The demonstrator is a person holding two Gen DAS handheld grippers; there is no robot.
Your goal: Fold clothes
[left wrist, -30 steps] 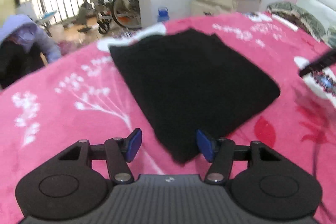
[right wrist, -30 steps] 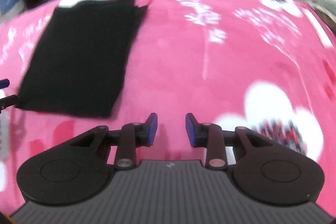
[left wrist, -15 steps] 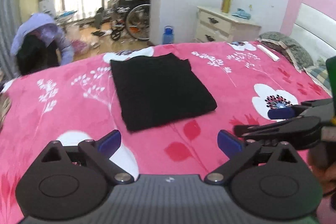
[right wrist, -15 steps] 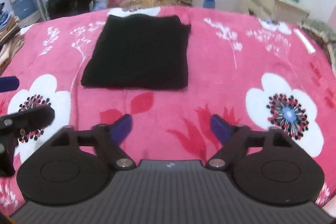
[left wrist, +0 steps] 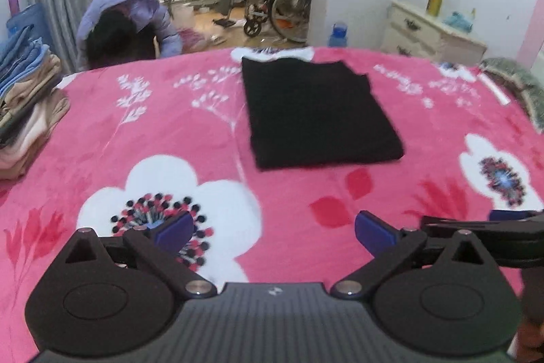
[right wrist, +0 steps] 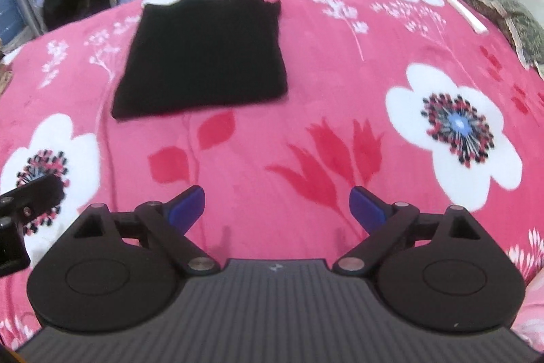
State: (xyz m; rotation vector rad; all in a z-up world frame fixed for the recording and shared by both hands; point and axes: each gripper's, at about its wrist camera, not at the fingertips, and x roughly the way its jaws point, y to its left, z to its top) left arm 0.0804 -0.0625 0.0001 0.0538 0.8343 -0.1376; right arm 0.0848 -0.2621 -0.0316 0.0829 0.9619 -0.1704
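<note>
- Currently both tools hang low over the pink floral blanket (left wrist: 142, 138), well apart from the work
- Left gripper (left wrist: 272, 228): jaws spread wide, nothing between the blue pads (left wrist: 175, 228)
- Right gripper (right wrist: 277, 204): likewise released and empty; its tip shows at the right edge of the left view
- Black garment (left wrist: 319, 114) lies flat as a folded rectangle toward the far side of the bed, close to the far edge; in the right view it sits ahead and left (right wrist: 204, 53)
- One far corner shows a small stepped offset, layers not quite flush; too blurred to say more
- Judgement: this piece looks finished, or near it; a stack of folded clothes (left wrist: 27, 101) sits at the left edge of the bed, a likely destination
- Risk: lifting the black piece by a single layer would let the fold fall open; cause would be pads pinching only the top ply
- Risk: plush blanket may get nipped along with the garment on a low approach, dragging both
- Risk: garment lies close to the far edge, so a push instead of a lift could slide it off
- Person in a lilac hooded jacket (left wrist: 125, 19) crouches beyond the bed; a long reach comes near them
</note>
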